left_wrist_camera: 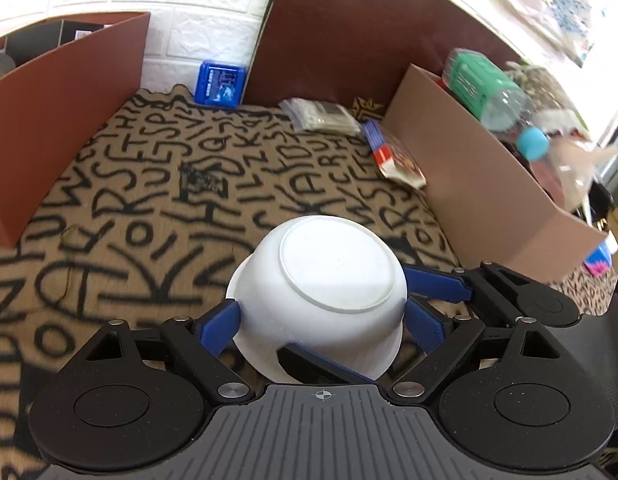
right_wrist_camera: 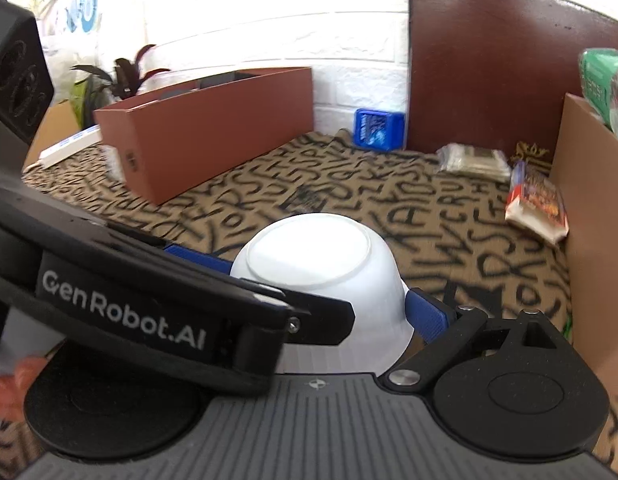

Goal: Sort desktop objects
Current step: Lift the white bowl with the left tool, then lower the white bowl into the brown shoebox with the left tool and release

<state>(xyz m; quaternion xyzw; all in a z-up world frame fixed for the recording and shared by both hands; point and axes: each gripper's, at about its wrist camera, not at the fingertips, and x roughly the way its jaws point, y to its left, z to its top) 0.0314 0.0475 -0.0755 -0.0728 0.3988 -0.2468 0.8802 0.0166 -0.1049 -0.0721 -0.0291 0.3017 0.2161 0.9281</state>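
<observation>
A white bowl [left_wrist_camera: 325,280] lies upside down, its flat base up, above the lettered cloth [left_wrist_camera: 149,200]. My left gripper [left_wrist_camera: 321,320] has its blue fingers [left_wrist_camera: 221,326] pressed on both sides of the bowl. My right gripper [right_wrist_camera: 321,280] also holds the bowl [right_wrist_camera: 317,272]: one blue finger [right_wrist_camera: 425,314] touches its right side, another passes behind it on the left. The right gripper's fingers also show in the left wrist view [left_wrist_camera: 437,282]. The left gripper's black body [right_wrist_camera: 149,304] crosses the right wrist view and hides the bowl's left part.
A red-brown box [left_wrist_camera: 61,128] stands at the left and a tan cardboard box [left_wrist_camera: 489,184] with a bottle [left_wrist_camera: 493,92] at the right. A blue case [left_wrist_camera: 221,84], a clear packet [left_wrist_camera: 321,114] and a snack packet [left_wrist_camera: 393,156] lie at the back by a dark brown board [left_wrist_camera: 349,40].
</observation>
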